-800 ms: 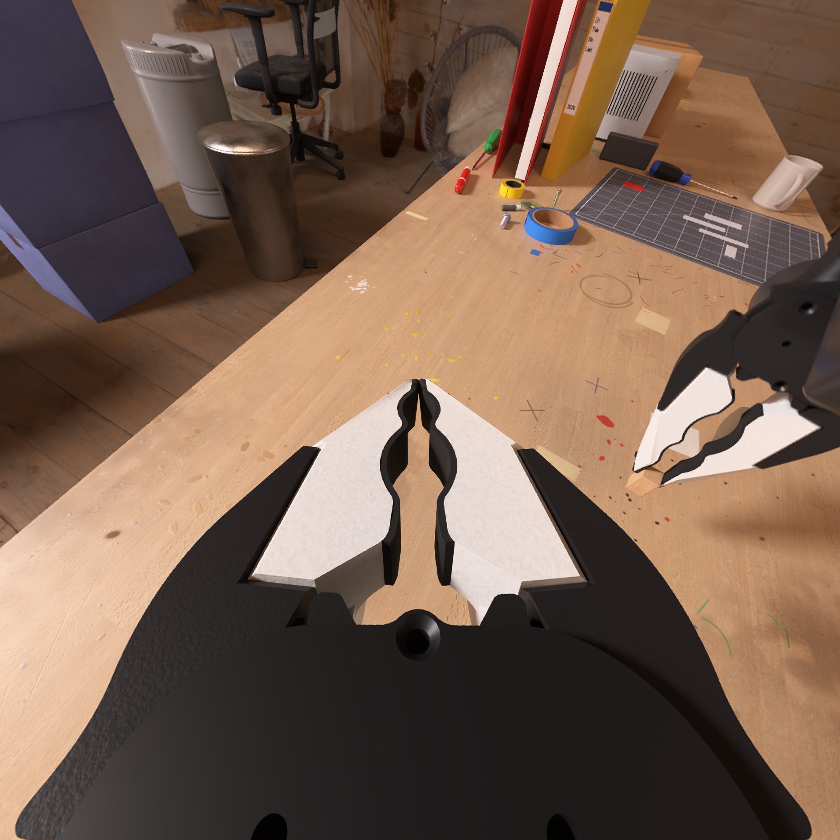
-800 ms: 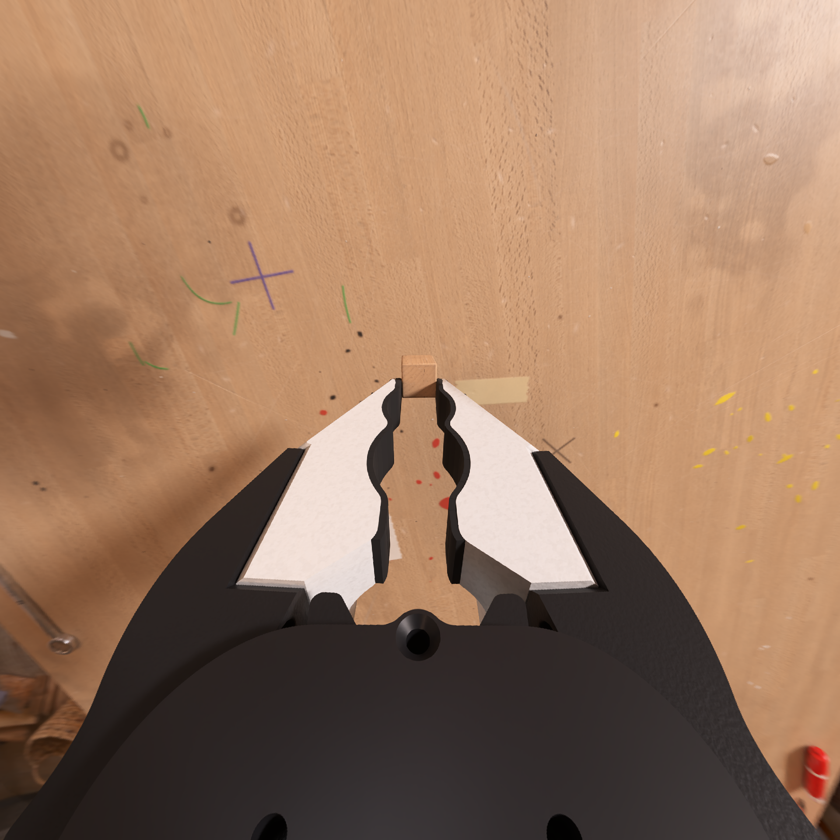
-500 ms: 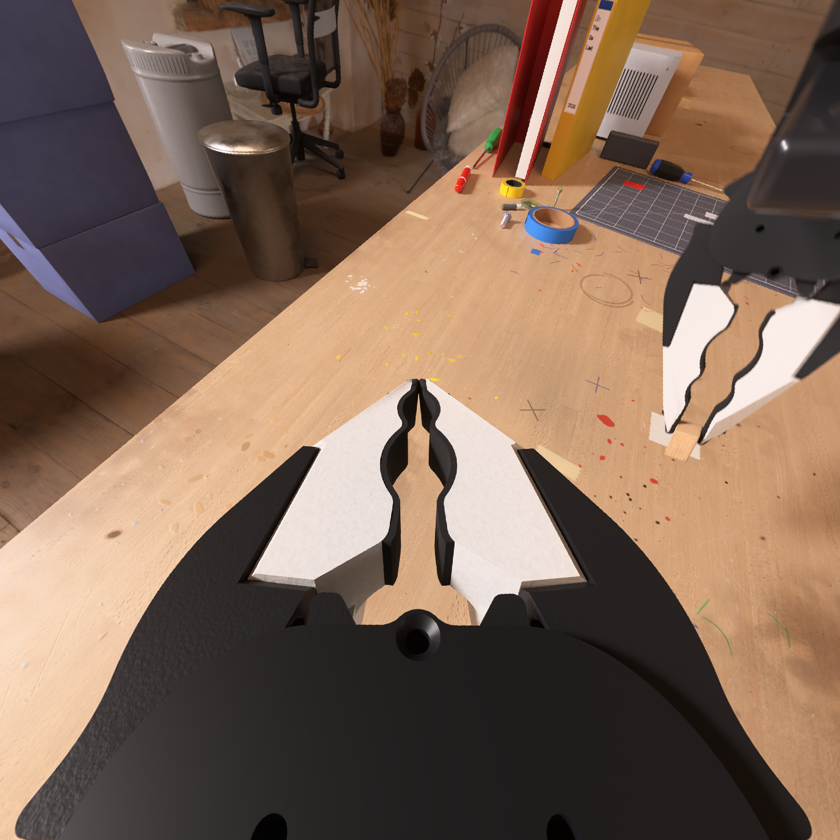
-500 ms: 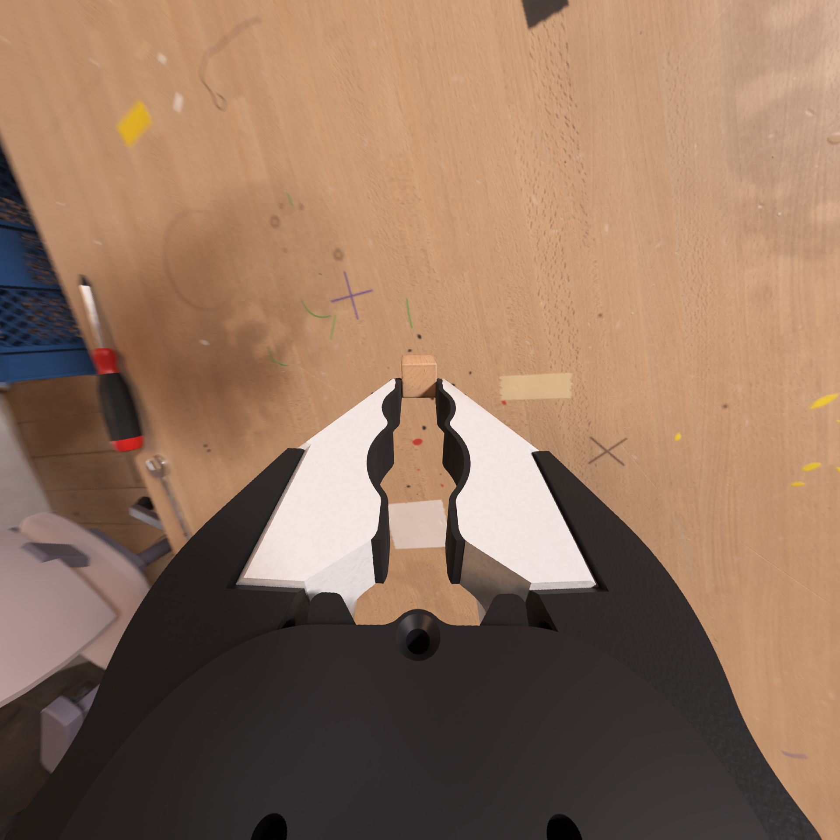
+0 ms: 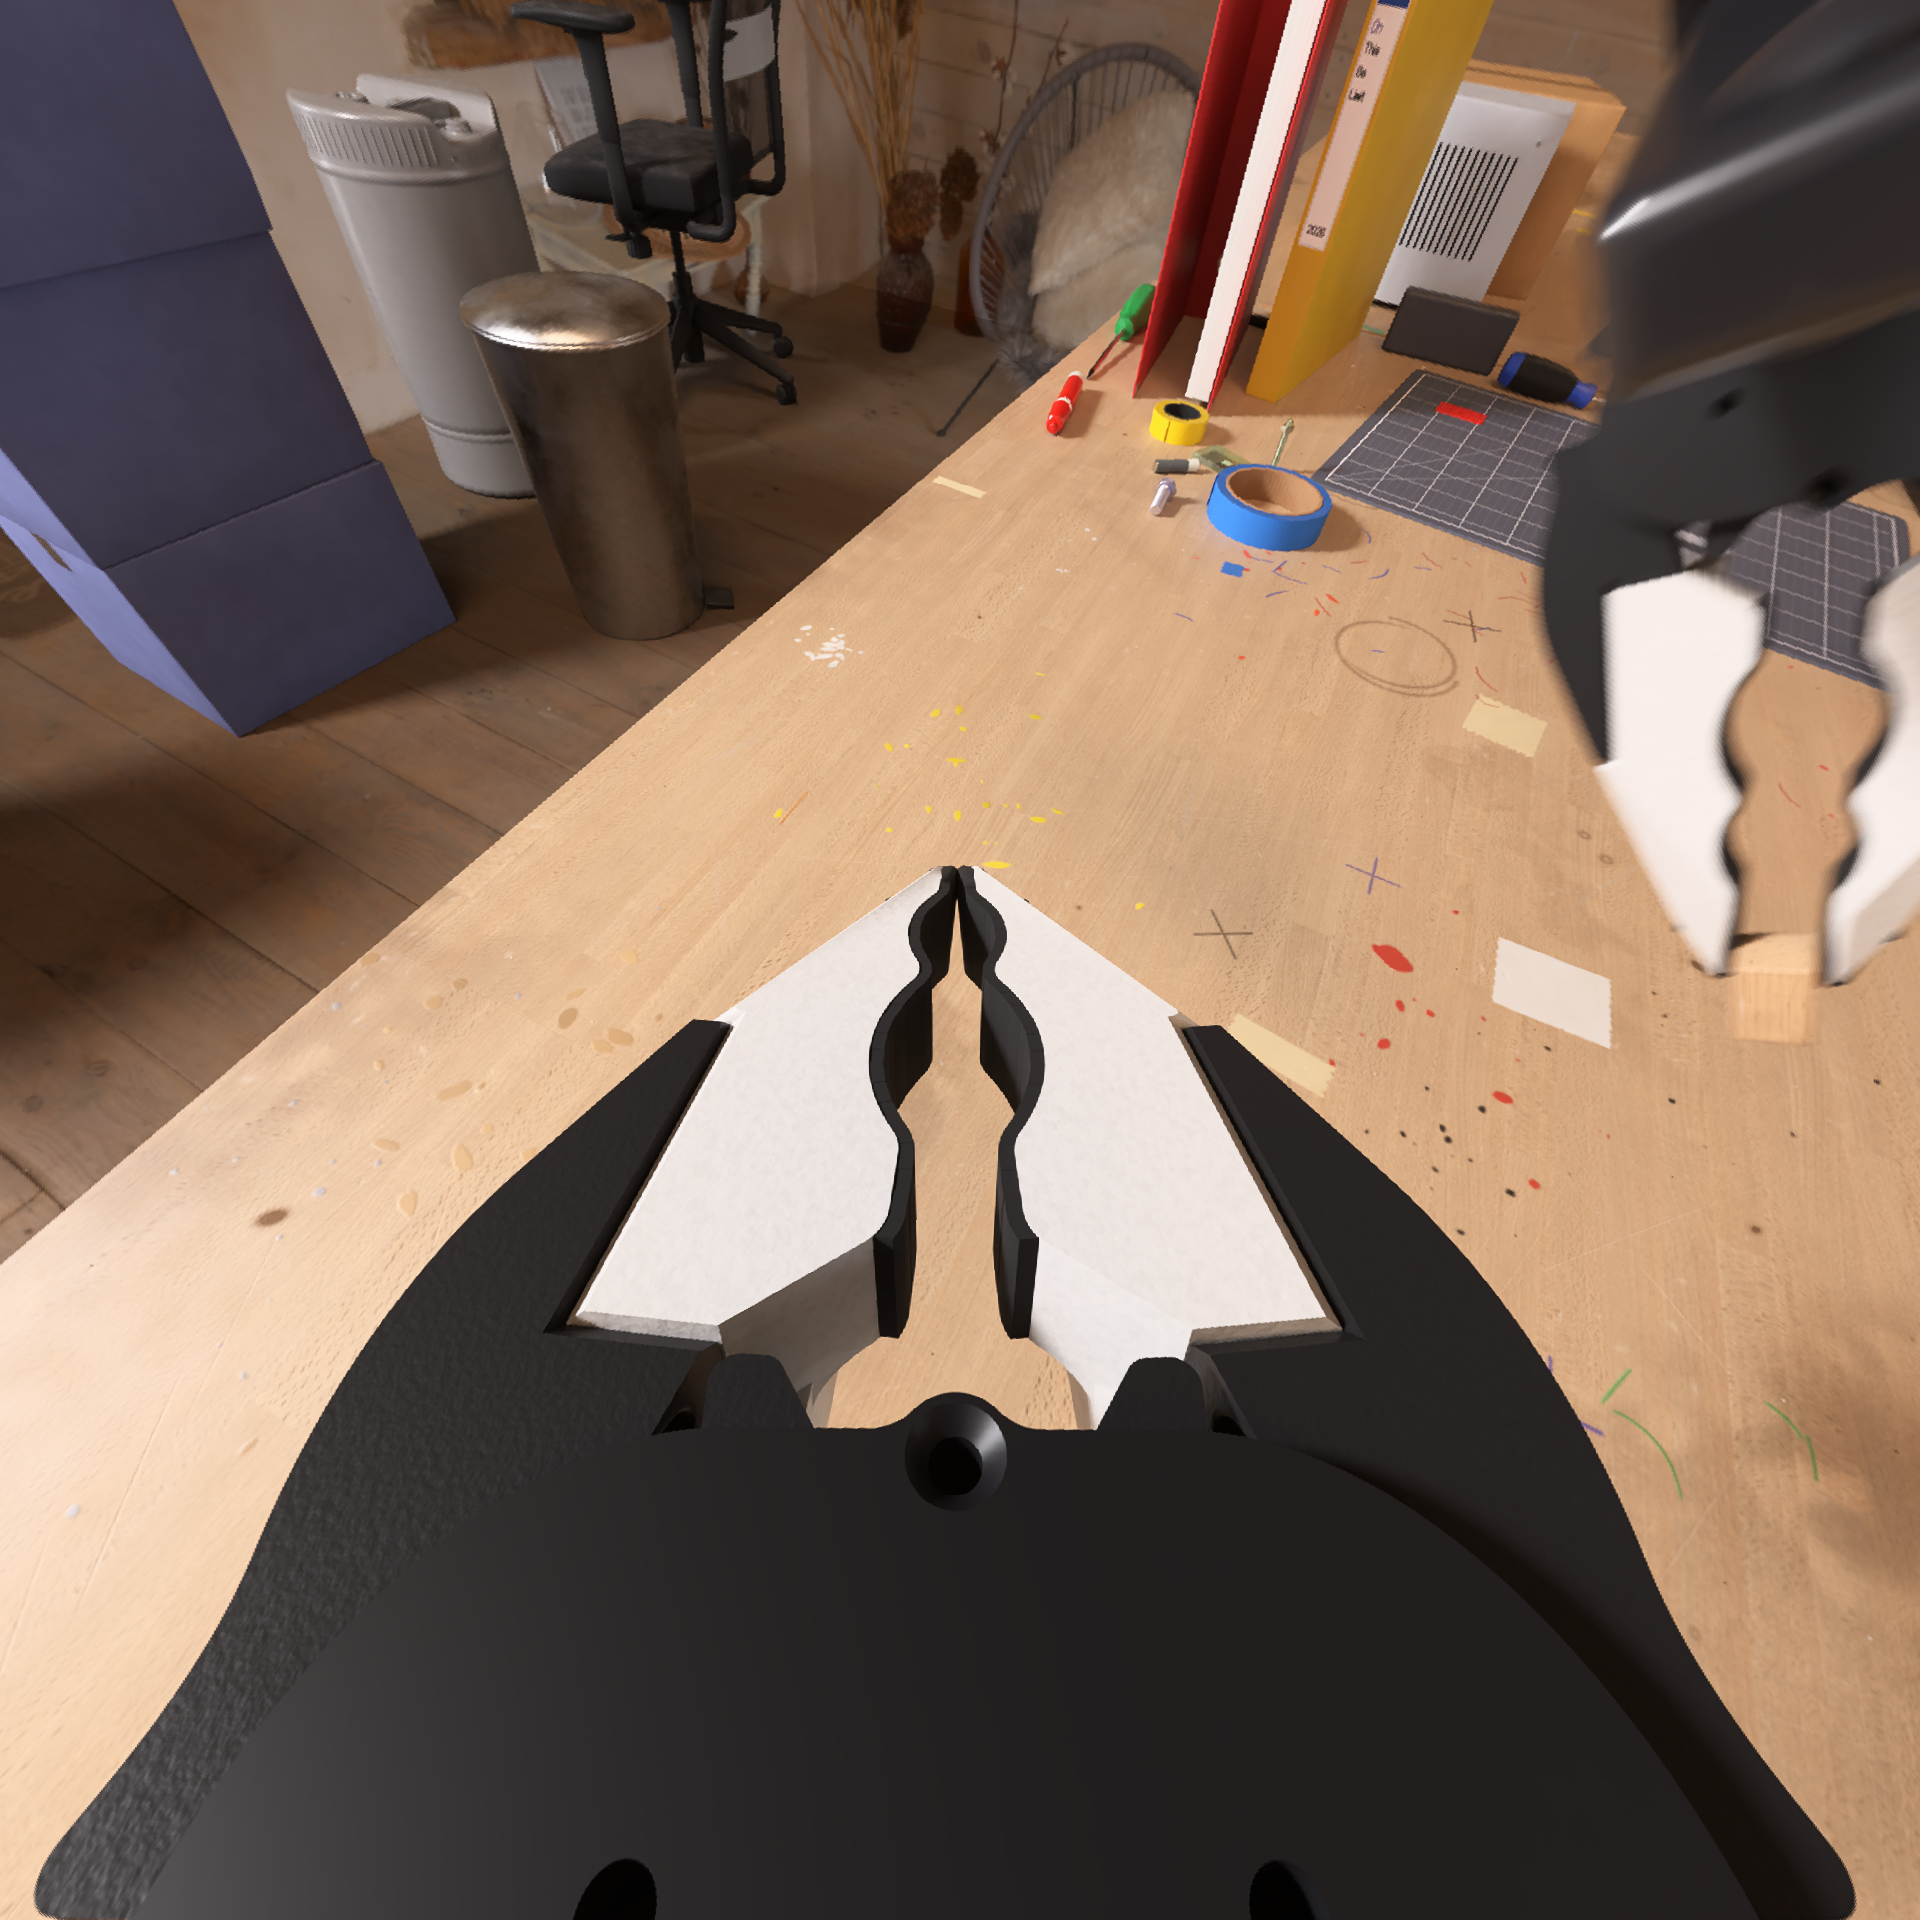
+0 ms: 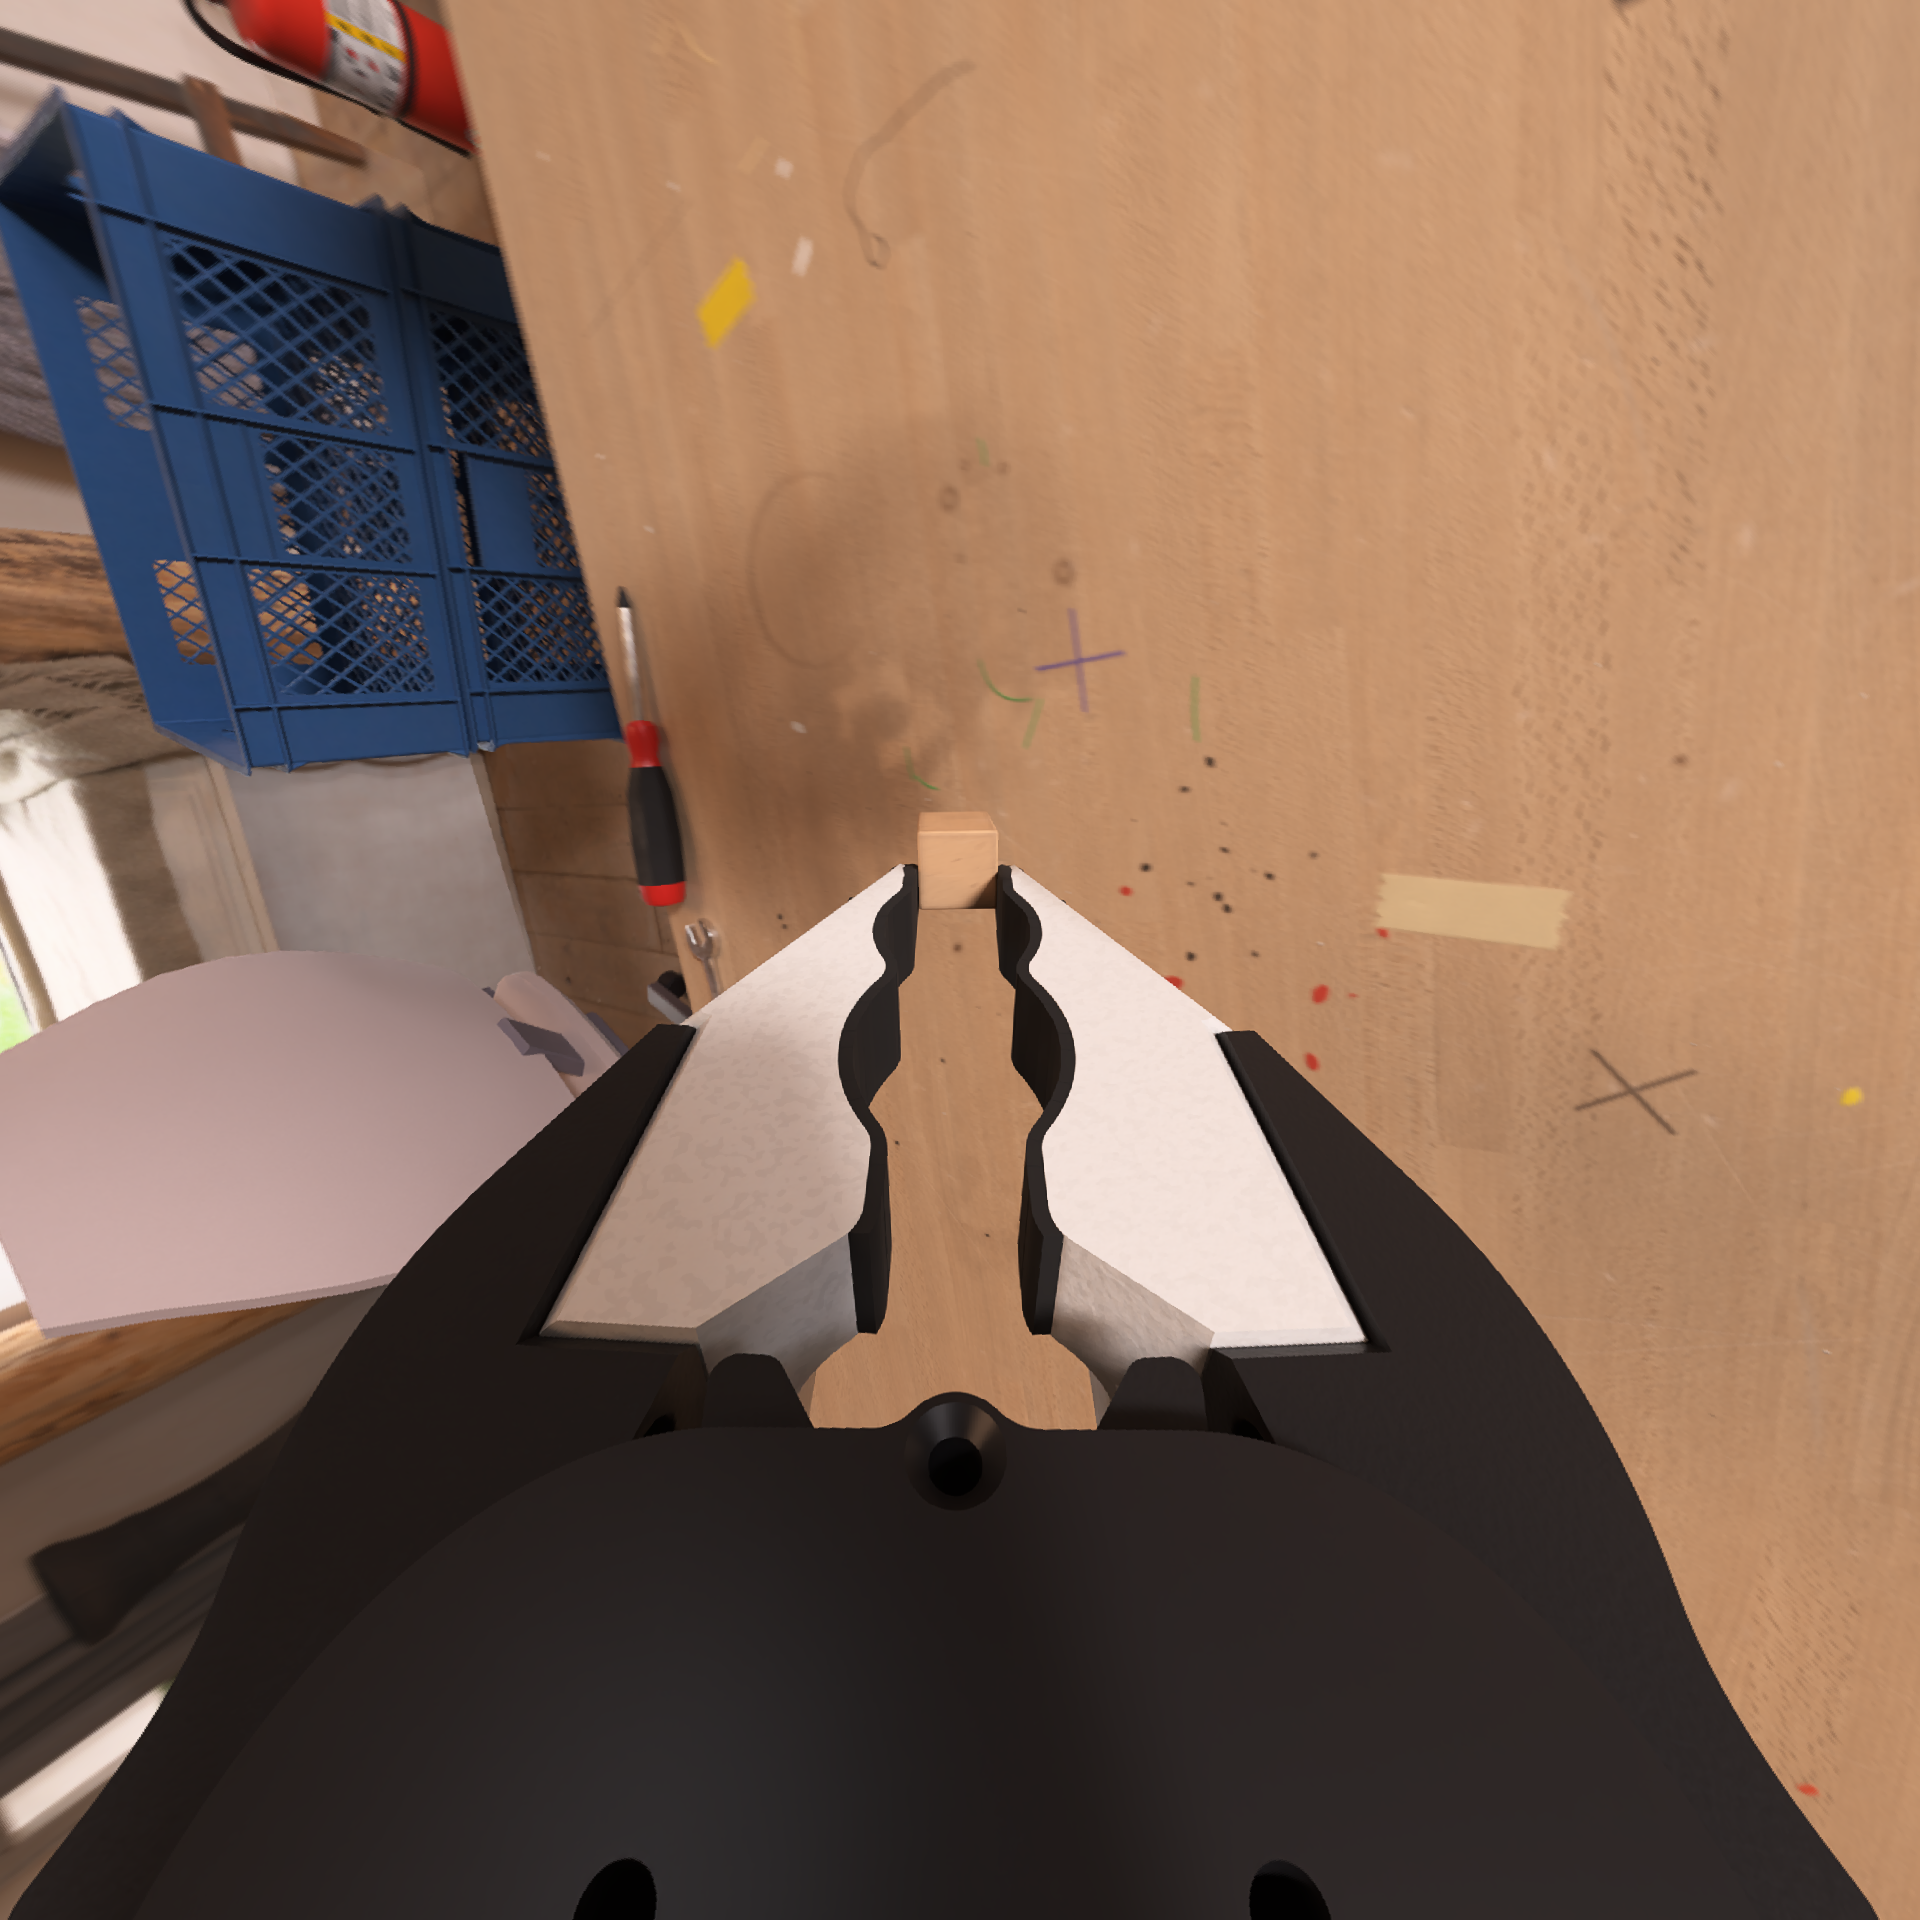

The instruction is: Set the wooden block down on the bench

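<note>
A small pale wooden block (image 6: 957, 860) is pinched between the fingertips of my right gripper (image 6: 957, 883), which points down over the wooden bench (image 6: 1351, 416) and holds the block above it. In the left wrist view the right gripper (image 5: 1772, 961) hangs at the right edge, blurred, with the block (image 5: 1772, 987) at its tips. My left gripper (image 5: 956, 875) is shut and empty, low over the bench (image 5: 935, 644), to the left of the block.
A blue tape roll (image 5: 1268, 506), a yellow tape roll (image 5: 1178, 421), a cutting mat (image 5: 1455, 457) and upright binders (image 5: 1340, 187) stand at the bench's far end. A red-handled screwdriver (image 6: 649, 790) lies near the bench edge by a blue crate (image 6: 312, 436).
My right gripper has risen and swung upright with the block, lifting it off the bench and shifting to the right in the left wrist view. My left gripper has not moved.
</note>
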Tool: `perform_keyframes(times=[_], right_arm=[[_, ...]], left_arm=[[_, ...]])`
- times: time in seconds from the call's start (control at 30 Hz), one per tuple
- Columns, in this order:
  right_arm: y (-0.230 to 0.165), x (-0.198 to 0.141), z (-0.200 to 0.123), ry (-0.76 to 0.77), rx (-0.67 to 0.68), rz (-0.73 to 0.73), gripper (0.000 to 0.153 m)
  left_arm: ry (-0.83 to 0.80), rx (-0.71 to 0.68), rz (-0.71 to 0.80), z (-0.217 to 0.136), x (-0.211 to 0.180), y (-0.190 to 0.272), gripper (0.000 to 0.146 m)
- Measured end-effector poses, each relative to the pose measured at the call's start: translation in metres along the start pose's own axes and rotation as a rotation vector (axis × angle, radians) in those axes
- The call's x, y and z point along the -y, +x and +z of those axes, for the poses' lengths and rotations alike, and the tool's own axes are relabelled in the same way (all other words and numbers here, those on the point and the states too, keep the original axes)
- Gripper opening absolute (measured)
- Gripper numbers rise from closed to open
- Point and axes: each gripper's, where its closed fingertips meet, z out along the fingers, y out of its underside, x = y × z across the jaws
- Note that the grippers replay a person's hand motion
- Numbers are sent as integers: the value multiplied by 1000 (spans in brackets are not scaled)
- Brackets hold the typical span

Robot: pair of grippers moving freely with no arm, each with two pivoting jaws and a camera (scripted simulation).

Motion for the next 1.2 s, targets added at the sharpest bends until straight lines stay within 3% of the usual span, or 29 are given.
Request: perform_keyframes(times=[0.17, 0.3, 0.37, 0.43, 0.5, 0.6, 0.63, 0.7, 0.83, 1.03, 1.2], right_arm=[[-47, -42, -38, 120, -149, 8, 14], [-24, -135, -103, 246, -499, 400, 14], [-3, -188, -126, 372, -585, 607, 14], [23, -239, -123, 468, -595, 763, 14], [52, -285, -101, 488, -603, 880, 14], [102, -342, -70, 485, -778, 1018, 14], [117, -351, -61, 509, -835, 1026, 14], [136, -357, -39, 543, -825, 1014, 14], [165, -364, -16, 458, -858, 1005, 14], [192, -363, -14, 376, -871, 999, 14], [202, -360, -28, 475, -867, 1067, 23]], left_arm=[[9, -15, -9, 0, 0, 0, 0], [5, -10, -1, 0, 0, 0, 0], [7, -12, 0, 0, 0, 0, 0], [15, -23, -7, 0, 0, 0, 0], [23, -35, -16, 0, 0, 0, 0], [20, -31, -15, 0, 0, 0, 0], [16, -25, -10, 0, 0, 0, 0], [8, -13, -2, 0, 0, 0, 0], [0, -3, 2, 0, 0, 0, 0], [0, -2, 2, 0, 0, 0, 0], [1, -4, 0, 0, 0, 0, 0]])
